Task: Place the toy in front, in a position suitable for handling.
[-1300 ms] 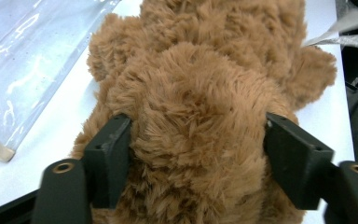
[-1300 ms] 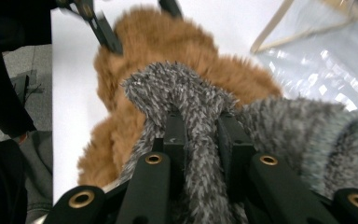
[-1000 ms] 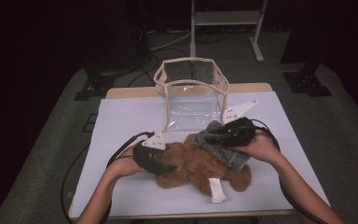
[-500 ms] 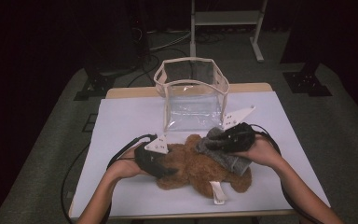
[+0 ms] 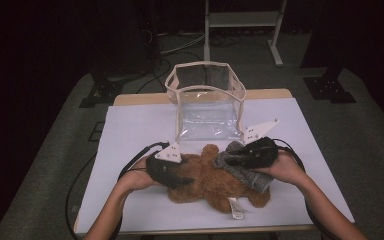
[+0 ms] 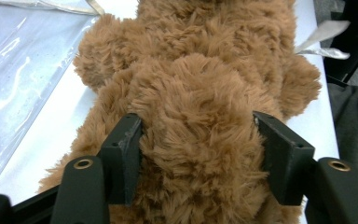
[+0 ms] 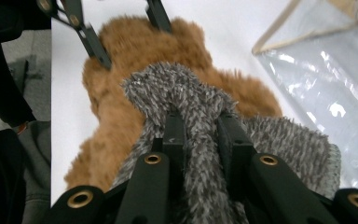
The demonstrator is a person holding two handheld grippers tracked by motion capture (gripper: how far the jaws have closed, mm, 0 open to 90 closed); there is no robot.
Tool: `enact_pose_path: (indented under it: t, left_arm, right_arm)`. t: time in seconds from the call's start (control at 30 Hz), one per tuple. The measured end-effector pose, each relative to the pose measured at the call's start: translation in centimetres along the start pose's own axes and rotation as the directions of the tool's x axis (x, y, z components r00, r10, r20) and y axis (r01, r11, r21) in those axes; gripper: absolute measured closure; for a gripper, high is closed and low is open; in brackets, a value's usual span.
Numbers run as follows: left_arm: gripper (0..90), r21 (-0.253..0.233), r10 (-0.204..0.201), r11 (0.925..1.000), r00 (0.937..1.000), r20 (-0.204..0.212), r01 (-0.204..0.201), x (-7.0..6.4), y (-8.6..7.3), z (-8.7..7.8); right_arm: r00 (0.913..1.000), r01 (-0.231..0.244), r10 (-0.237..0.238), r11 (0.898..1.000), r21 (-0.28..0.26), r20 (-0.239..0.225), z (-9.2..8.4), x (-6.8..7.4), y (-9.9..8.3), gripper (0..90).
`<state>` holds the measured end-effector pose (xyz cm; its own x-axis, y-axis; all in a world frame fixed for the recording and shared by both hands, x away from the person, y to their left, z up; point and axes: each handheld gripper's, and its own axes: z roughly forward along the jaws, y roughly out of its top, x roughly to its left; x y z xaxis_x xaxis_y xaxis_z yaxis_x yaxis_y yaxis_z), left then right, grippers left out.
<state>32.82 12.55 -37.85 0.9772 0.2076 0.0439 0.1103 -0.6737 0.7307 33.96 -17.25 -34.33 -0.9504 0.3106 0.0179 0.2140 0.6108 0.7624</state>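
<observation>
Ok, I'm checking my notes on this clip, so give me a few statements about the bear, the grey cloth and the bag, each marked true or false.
1. The right gripper pinches a fold of the grey cloth. True.
2. The bear lies inside the clear bag. False: it lies on the table, in front of the bag.
3. The left gripper has its jaws either side of the bear's fur and has just been closing. True.
4. The bag lies flat and zipped shut. False: it stands upright with its top open.
5. The grey cloth lies on the bear. True.
</observation>
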Motion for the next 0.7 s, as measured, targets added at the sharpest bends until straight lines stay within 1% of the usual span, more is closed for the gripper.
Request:
enact_pose_path:
  t: [0.03, 0.07, 0.1, 0.13, 0.17, 0.2, 0.23, 0.27, 0.33, 0.37, 0.4, 0.43, 0.5, 0.53, 0.57, 0.6, 0.63, 0.67, 0.7]
  left_arm:
    - [38.8, -0.004, 0.000, 1.0000, 1.0000, 0.000, 0.000, 0.0, 0.0, 0.0]
    - [38.9, -0.005, 0.010, 0.9999, 1.0000, 0.001, -0.010, -0.1, 0.0, 0.1]
    - [38.7, -0.002, 0.012, 0.9999, 0.9999, 0.001, -0.012, -0.1, 0.1, 0.2]
    - [38.5, -0.002, 0.012, 0.9999, 0.9999, 0.001, -0.012, -0.1, 0.1, 0.2]
    - [38.5, 0.003, 0.014, 0.9999, 0.9999, 0.000, -0.014, -0.2, 0.1, 0.2]
    - [38.4, 0.010, 0.016, 0.9998, 0.9999, -0.002, -0.016, -0.2, 0.1, 0.2]
    - [38.3, 0.022, 0.022, 0.9995, 0.9997, -0.006, -0.022, -0.2, 0.2, 0.1]
    - [38.3, 0.026, 0.025, 0.9994, 0.9997, -0.007, -0.025, -0.2, 0.2, 0.1]
    - [38.3, 0.024, 0.027, 0.9993, 0.9996, -0.008, -0.027, -0.3, 0.2, 0.1]
    - [38.3, 0.024, 0.029, 0.9993, 0.9995, -0.008, -0.029, -0.3, 0.2, 0.1]
    - [38.3, 0.022, 0.031, 0.9993, 0.9995, -0.008, -0.031, -0.2, 0.1, 0.1]
    - [38.3, 0.016, 0.026, 0.9995, 0.9996, -0.009, -0.026, -0.2, 0.0, 0.0]
    - [38.2, 0.009, 0.019, 0.9998, 0.9998, -0.008, -0.019, 0.0, -0.1, -0.1]
    - [38.1, 0.013, 0.021, 0.9997, 0.9998, -0.007, -0.021, 0.0, -0.1, -0.1]
    - [38.0, 0.014, 0.023, 0.9996, 0.9997, -0.008, -0.023, 0.0, 0.0, -0.2]
    - [37.7, 0.014, 0.023, 0.9996, 0.9997, -0.008, -0.023, 0.0, 0.0, -0.2]
    - [37.7, 0.017, 0.029, 0.9994, 0.9995, -0.009, -0.029, 0.1, 0.2, -0.3]
    - [36.8, 0.017, 0.021, 0.9996, 0.9997, -0.011, -0.021, 0.2, 0.4, -0.5]
    - [35.9, 0.020, 0.021, 0.9996, 0.9997, -0.009, -0.021, 0.3, 0.6, -0.7]
  right_arm:
    - [0.9999, 0.014, -0.014, 1.000, 0.006, -0.004, 0.3, 0.2, 0.6, 75.0]
    - [0.9989, 0.046, -0.046, 0.999, 0.028, -0.013, 1.5, 0.6, 1.8, 75.0]
    - [0.9985, 0.053, -0.052, 0.998, 0.046, -0.018, 2.2, 0.9, 2.3, 74.9]
    - [0.9985, 0.053, -0.052, 0.998, 0.046, -0.018, 2.2, 0.9, 2.3, 74.9]
    - [0.9971, 0.073, -0.072, 0.996, 0.052, -0.024, 2.9, 0.9, 2.6, 75.0]
    - [0.9972, 0.069, -0.067, 0.996, 0.058, -0.031, 3.4, 1.0, 2.9, 75.0]
    - [0.9960, 0.084, -0.082, 0.995, 0.061, -0.037, 3.7, 1.0, 3.0, 75.0]
    - [0.9955, 0.089, -0.086, 0.994, 0.061, -0.040, 3.8, 0.9, 3.0, 75.0]
    - [0.9969, 0.068, -0.066, 0.997, 0.047, -0.043, 3.2, 0.6, 2.7, 74.9]
    - [0.9990, 0.038, -0.037, 0.999, 0.037, -0.025, 2.1, -0.1, 2.0, 74.9]
    - [0.9990, 0.038, -0.037, 0.999, 0.037, -0.025, 2.1, -0.1, 2.0, 74.9]
    - [1.0000, 0.008, -0.008, 1.000, 0.018, 0.003, 0.7, -1.0, 1.0, 74.9]
    - [0.9990, -0.038, 0.038, 0.999, 0.000, 0.022, -0.8, -1.8, 0.0, 74.9]
    - [0.9979, -0.060, 0.060, 0.998, -0.012, 0.024, -1.4, -2.0, -0.5, 74.9]
    - [0.9971, -0.074, 0.074, 0.997, -0.017, 0.020, -1.8, -2.2, -0.9, 74.9]
    - [0.9971, -0.074, 0.074, 0.997, -0.017, 0.020, -1.8, -2.2, -0.9, 74.9]
    - [0.9964, -0.083, 0.084, 0.996, -0.017, 0.016, -1.9, -2.2, -1.2, 74.9]
    - [0.9962, -0.086, 0.086, 0.996, -0.014, 0.015, -1.7, -2.1, -1.4, 74.9]
    - [0.9966, -0.081, 0.081, 0.997, -0.009, 0.012, -1.5, -1.9, -1.6, 74.9]
